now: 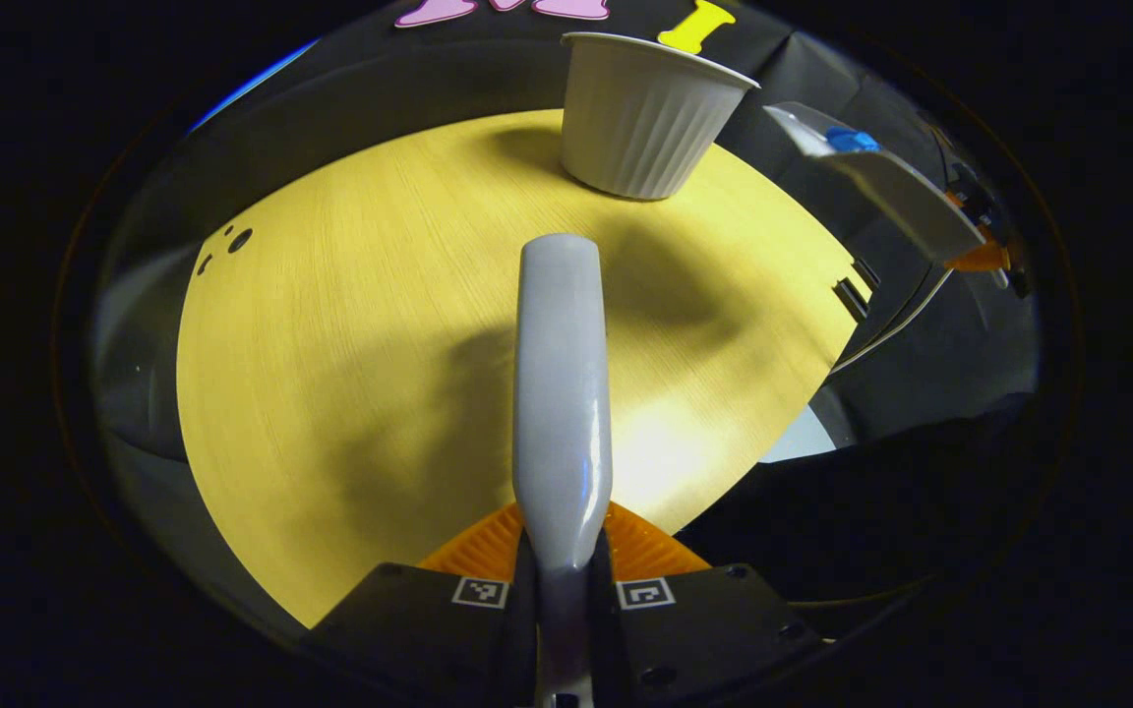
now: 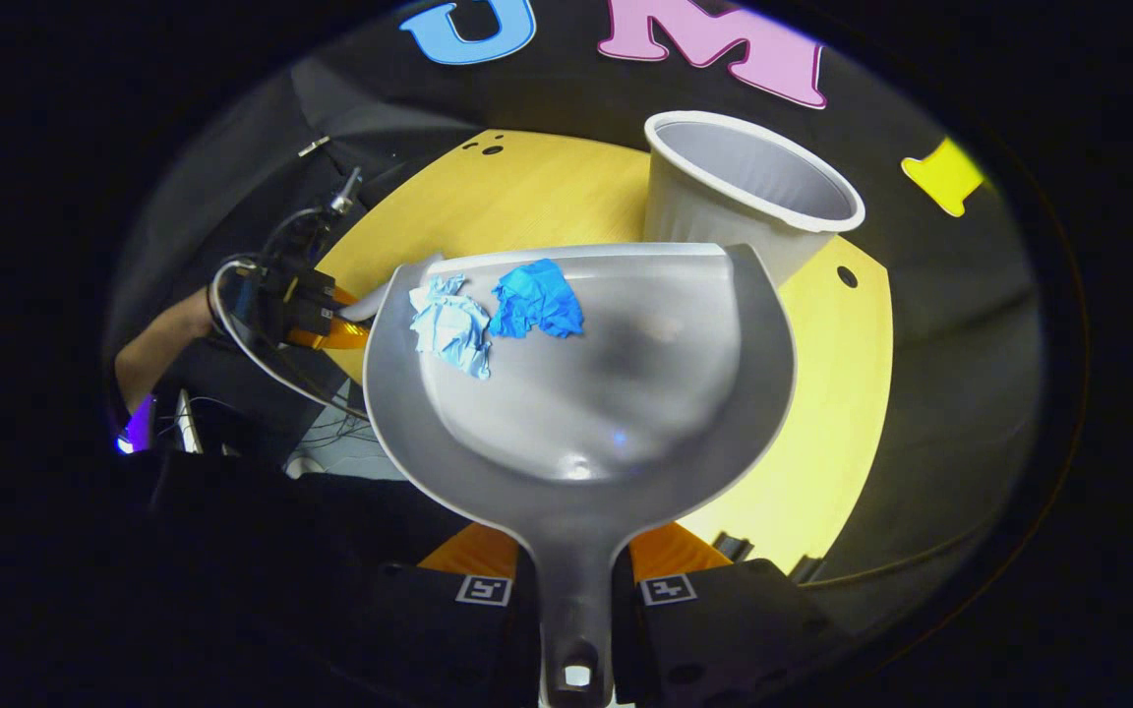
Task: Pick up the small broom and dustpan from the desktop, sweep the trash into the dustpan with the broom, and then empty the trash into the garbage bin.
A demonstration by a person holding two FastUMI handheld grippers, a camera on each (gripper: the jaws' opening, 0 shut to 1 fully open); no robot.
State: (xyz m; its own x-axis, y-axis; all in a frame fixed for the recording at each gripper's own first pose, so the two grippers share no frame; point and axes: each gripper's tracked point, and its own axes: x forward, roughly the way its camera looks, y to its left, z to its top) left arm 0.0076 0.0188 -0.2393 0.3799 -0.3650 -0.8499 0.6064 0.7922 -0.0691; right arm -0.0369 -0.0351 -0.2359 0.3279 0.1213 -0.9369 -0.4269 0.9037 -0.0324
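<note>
My left gripper (image 1: pixel 563 551) is shut on the pale grey broom (image 1: pixel 563 393), whose handle sticks forward over the yellow wooden table (image 1: pixel 350 344). In the right gripper view, my right gripper (image 2: pixel 574 565) is shut on the handle of the grey dustpan (image 2: pixel 606 393), held above the table. A light blue paper wad (image 2: pixel 450 329) and a darker blue wad (image 2: pixel 537 300) lie near its front lip. The white ribbed bin (image 2: pixel 744 197) stands just beyond the lip. In the left gripper view the bin (image 1: pixel 640 118) stands at the table's far side, with the dustpan (image 1: pixel 881 182) in the air to its right.
The round table's edge (image 2: pixel 842 393) curves close on the right. Small holes (image 1: pixel 240 239) mark the tabletop at the far left. A person's forearm (image 2: pixel 158 344) and cables (image 2: pixel 232 334) trail behind the left gripper (image 2: pixel 316 310). Dark cloth surrounds the table.
</note>
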